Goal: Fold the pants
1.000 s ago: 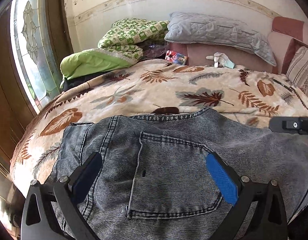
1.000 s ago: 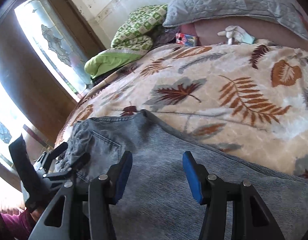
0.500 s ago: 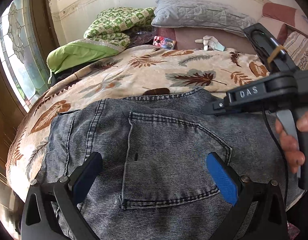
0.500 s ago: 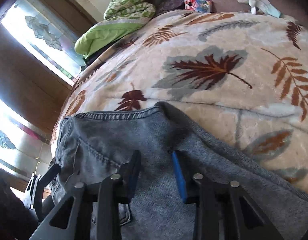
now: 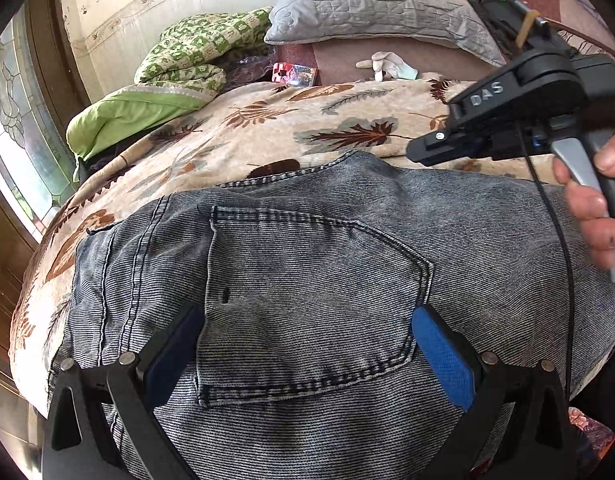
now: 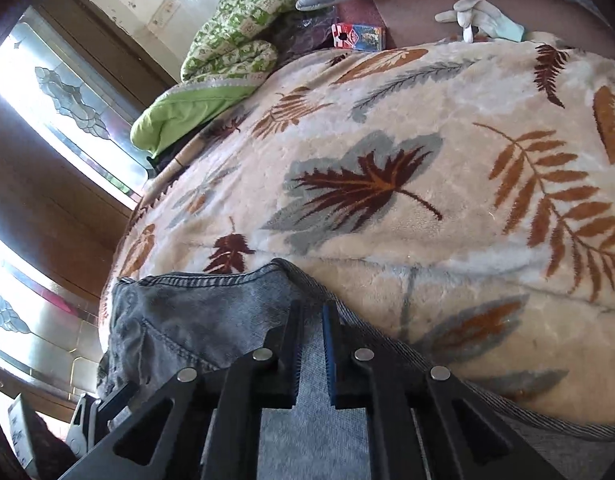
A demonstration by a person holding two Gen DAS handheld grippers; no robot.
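Right wrist: right gripper (image 6: 311,320) fingers just closing on jeans (image 6: 211,320); left gripper (image 5: 307,344) wide open.

Raised letters reading "DAS" stood on the black body of the right gripper (image 5: 435,148), seen from the left wrist camera. Print on a small red packet (image 5: 294,74) was too small to read.

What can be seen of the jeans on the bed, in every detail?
The jeans are grey-blue washed denim, lying flat and back side up on the leaf-patterned blanket. A stitched back pocket, waistband and double seams show. The left gripper hovers open over the pocket; the right gripper has just been closing on the fabric near the waistband.
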